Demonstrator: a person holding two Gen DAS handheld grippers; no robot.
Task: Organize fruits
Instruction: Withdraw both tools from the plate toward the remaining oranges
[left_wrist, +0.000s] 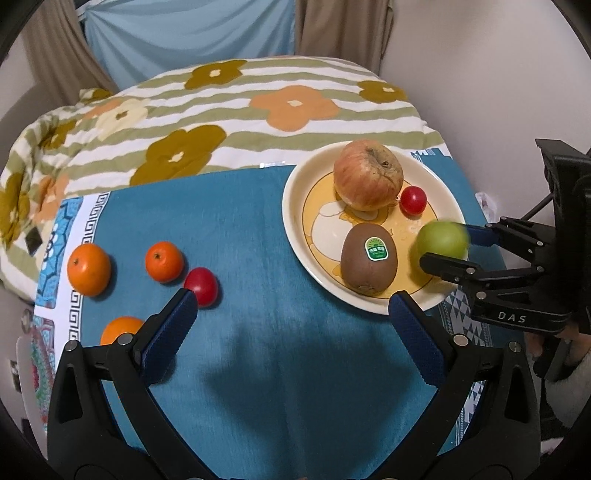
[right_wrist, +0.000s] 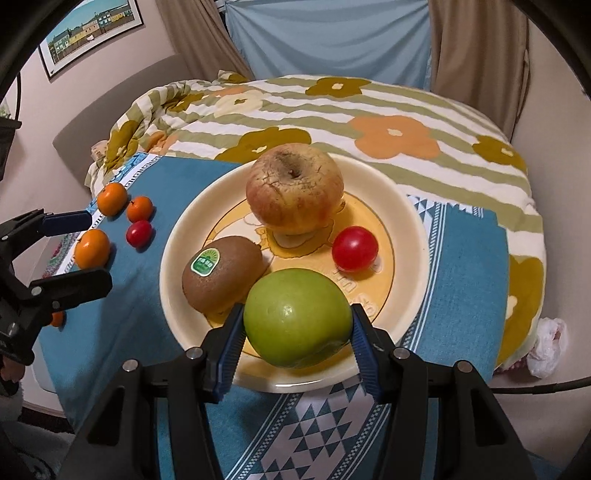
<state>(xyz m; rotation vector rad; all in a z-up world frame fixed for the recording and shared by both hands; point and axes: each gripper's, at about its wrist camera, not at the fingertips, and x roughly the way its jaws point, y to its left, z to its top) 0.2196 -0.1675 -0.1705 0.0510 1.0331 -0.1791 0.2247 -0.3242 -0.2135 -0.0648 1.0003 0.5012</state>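
A flowered quilt (right_wrist: 369, 122) covers the bed behind; in front of it lies a blue cloth (left_wrist: 258, 229). On the cloth's right part stands a cream plate (right_wrist: 410, 206) holding four fruits: a reddish apple (right_wrist: 295, 190) at the far side, a green apple (right_wrist: 297, 317) at the near rim, a brown kiwi (right_wrist: 221, 277) with a green sticker to the left, touching the green apple, and a small red tomato (right_wrist: 354, 249) to the right. The right gripper (right_wrist: 295, 347) brackets the green apple; its blue pads sit at the fruit's two sides, though whether they press cannot be told. The left gripper (left_wrist: 291, 314) hangs over bare cloth, fingers wide apart and empty. Left of the plate, on the cloth, lie three oranges (left_wrist: 88, 269) (left_wrist: 164, 261) (left_wrist: 120, 328) and a second tomato (left_wrist: 201, 286), just beside the left gripper's left fingertip.
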